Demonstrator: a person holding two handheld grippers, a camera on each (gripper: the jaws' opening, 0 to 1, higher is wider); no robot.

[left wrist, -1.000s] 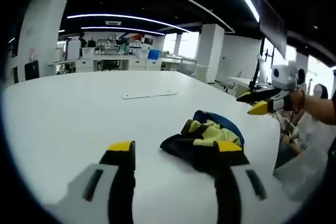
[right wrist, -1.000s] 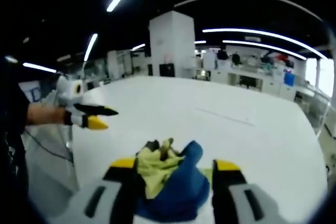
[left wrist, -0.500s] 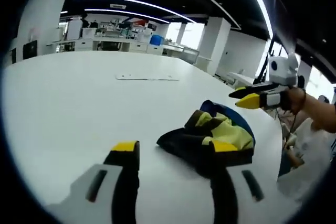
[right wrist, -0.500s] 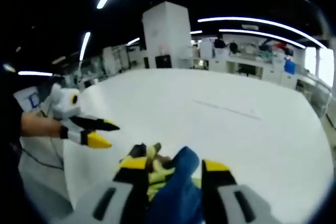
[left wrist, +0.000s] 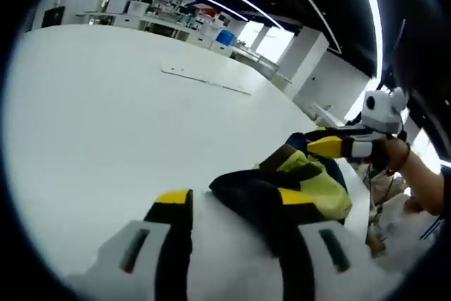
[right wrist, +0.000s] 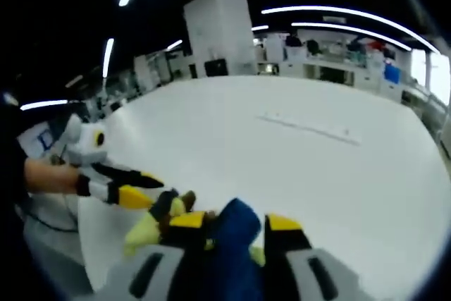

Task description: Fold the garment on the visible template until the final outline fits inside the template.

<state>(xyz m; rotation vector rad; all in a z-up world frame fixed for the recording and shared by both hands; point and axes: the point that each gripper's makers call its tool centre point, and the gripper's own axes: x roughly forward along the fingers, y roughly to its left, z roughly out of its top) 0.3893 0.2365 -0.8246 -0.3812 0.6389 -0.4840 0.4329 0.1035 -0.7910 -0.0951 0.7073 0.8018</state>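
Observation:
A crumpled garment (left wrist: pixel 296 177) in black, yellow-green and blue lies near the edge of the white table (left wrist: pixel 106 118). My left gripper (left wrist: pixel 235 199) is open, and its right jaw overlaps the garment's black edge. The right gripper (left wrist: pixel 335 142), held by a hand, touches the garment's far side. In the right gripper view, my right gripper (right wrist: pixel 235 221) is open with the garment's blue fabric (right wrist: pixel 236 218) bunched between its jaws. The left gripper (right wrist: pixel 137 188) reaches in beside a yellow-green fold (right wrist: pixel 148 227).
A thin pale strip (left wrist: pixel 204 79) lies flat further out on the table, also seen as the strip (right wrist: pixel 310 128) in the right gripper view. The table edge runs close behind the garment. Desks, shelves and white pillars (right wrist: pixel 222 37) stand far back.
Both grippers have closed in on the garment. The right gripper's jaws have narrowed around the blue fabric, and it now touches the pile in the left gripper view.

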